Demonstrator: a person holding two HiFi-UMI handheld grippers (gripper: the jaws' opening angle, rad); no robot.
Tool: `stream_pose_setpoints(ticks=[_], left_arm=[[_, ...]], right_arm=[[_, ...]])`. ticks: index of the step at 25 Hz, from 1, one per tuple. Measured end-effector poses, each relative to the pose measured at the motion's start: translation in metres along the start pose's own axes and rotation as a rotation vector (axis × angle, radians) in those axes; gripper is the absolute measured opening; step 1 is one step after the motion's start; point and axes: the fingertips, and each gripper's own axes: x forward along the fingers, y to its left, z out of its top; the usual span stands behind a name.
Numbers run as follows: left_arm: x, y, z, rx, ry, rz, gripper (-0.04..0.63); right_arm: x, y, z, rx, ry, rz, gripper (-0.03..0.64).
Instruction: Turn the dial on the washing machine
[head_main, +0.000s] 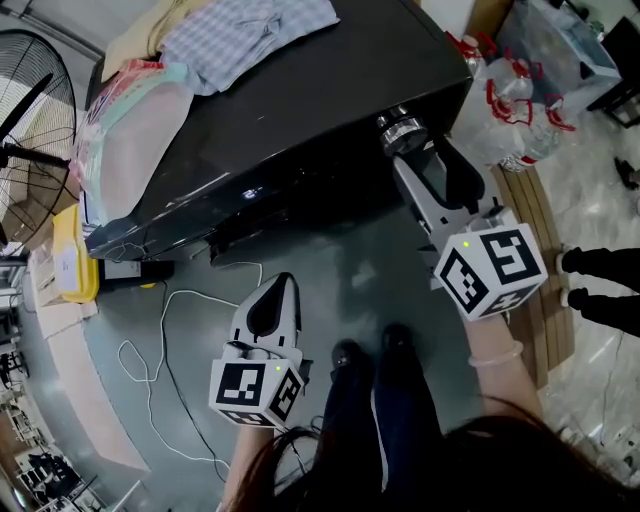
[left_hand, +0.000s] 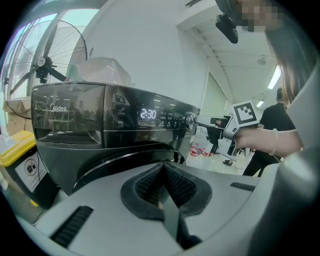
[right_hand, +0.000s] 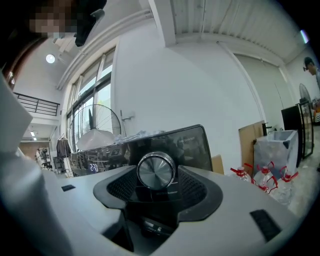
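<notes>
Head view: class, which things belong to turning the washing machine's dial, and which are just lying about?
Job: washing machine, dial, right gripper.
Lying about: checked cloth, fan, yellow bin, water bottles, white cable.

Grey, black-padded left gripper (head_main: 284, 285) and right gripper (head_main: 408, 142) with black-and-white marker cubes (head_main: 255, 392); dark trousers (head_main: 400, 425), black shoes (head_main: 348, 356), pale bracelet (head_main: 497, 354).

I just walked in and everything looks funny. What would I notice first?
The big black washing machine fills the top of the head view, with checked laundry piled on it. The right gripper has its fingers closed round the shiny silver dial at the machine's front corner. The left gripper hangs shut and empty, lower left.
</notes>
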Motion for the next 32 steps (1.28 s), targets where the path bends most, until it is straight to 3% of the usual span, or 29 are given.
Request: stream_pose_setpoints(ticks=[6, 12, 21, 32], left_arm=[[-0.006, 0.004, 0.001, -0.03, 0.0, 0.043, 0.017], [-0.014, -0.012, 0.012, -0.006, 0.005, 0.049, 0.017], [-0.03, -0.025, 0.035, -0.001, -0.011, 0.092, 0.017], [-0.062, -0.048, 0.051, -0.06, 0.006, 0.151, 0.017]], right_arm=[[-0.013, 0.001, -0.011, -0.004, 0.033, 0.031, 0.229], [-0.031, 0.009, -0.02, 0.008, 0.093, 0.069, 0.182], [-0.047, 0.032, -0.005, -0.001, 0.131, 0.154, 0.142], [-0.081, 0.053, -0.005, 0.014, 0.203, 0.217, 0.094]])
